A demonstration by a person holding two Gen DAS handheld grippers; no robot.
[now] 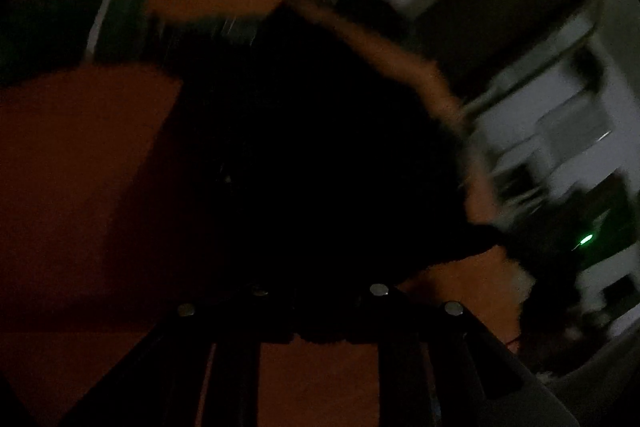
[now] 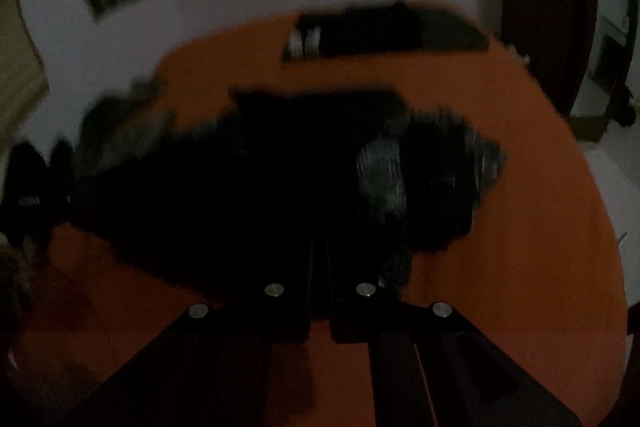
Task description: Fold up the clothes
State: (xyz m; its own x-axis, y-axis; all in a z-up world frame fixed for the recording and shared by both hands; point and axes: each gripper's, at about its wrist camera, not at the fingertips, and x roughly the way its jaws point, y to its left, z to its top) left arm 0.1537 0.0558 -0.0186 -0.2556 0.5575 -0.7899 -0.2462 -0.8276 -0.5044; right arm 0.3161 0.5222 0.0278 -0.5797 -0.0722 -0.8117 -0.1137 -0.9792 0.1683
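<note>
A black garment (image 1: 300, 147) lies bunched on the orange table (image 1: 80, 167), dark and blurred. In the left wrist view its near edge drapes over my left gripper (image 1: 320, 311), whose fingers stand close together with the cloth pinched between them; the tips are hidden in the fabric. In the right wrist view the same black garment (image 2: 240, 187), with a pale print (image 2: 380, 171), spreads out ahead of my right gripper (image 2: 320, 259). Its fingers are nearly touching, and the hem is caught between them.
Dark folded clothes (image 2: 400, 31) sit at the table's far edge (image 2: 520, 227). A green cloth with a white stripe (image 1: 80, 27) lies at the back left. Beyond the table are shelves (image 1: 560, 131), a white wall and a small green light (image 1: 586, 238).
</note>
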